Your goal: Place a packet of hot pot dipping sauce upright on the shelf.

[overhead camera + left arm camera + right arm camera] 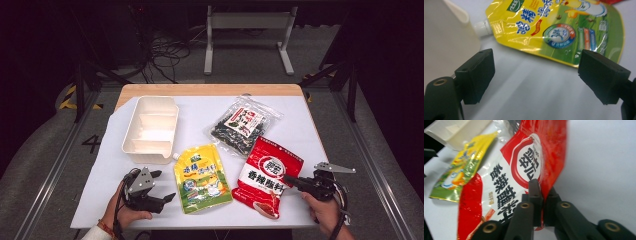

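A red sauce pouch (pixel 267 175) with white lettering lies at the table's front right. My right gripper (pixel 287 179) is shut on its right edge; in the right gripper view the jaws pinch that red pouch's (pixel 524 162) edge at the gripper (pixel 543 188). A yellow spouted pouch (pixel 201 177) lies flat at the front centre. My left gripper (pixel 163 185) stands open just left of it, low over the table. In the left gripper view the yellow pouch (pixel 554 27) lies beyond the open gripper (pixel 536 62), with bare table between the jaws.
A white divided tray (pixel 145 157) sits behind the left gripper, its wall (pixel 446 37) close to the left jaw. A clear bag of dark seaweed (pixel 243 125) lies behind the red pouch. A white sheet (pixel 300 125) covers the table.
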`<state>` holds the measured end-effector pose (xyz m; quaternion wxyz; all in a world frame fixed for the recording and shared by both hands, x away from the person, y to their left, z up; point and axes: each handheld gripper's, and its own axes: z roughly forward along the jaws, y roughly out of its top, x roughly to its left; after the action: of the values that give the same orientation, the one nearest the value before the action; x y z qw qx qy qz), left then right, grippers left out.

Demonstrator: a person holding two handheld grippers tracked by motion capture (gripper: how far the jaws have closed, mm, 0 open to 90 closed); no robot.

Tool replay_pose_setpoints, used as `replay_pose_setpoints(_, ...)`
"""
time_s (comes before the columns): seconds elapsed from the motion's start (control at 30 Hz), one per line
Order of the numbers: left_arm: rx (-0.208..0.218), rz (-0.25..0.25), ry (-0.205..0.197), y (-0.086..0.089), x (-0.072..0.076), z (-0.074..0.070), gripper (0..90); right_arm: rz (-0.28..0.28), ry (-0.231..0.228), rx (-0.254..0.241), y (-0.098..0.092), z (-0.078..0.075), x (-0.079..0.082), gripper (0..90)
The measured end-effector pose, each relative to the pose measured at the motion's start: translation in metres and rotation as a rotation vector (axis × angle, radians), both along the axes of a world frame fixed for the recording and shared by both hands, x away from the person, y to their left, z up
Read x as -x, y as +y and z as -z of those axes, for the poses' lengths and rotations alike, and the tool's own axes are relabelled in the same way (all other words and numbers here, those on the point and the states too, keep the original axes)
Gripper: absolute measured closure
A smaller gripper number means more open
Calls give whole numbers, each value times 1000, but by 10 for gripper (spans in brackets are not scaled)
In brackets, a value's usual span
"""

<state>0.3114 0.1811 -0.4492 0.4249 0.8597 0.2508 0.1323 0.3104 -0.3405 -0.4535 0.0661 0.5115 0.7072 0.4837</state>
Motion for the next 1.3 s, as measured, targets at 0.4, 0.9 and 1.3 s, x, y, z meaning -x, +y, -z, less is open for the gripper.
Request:
replay_pose_setpoints(0.4,74,165,48,-66,-19,-18,159,-91,-279,29,18,-34,13,900)
replay_pose_setpoints(0.9,194,316,141,-167,-61,-21,153,-173,-414,-5,35,-60,20,900)
replay_pose_setpoints(1.3,256,353,97,-176,-64,-26,592,-221,-455,-5,52,-65,18,900)
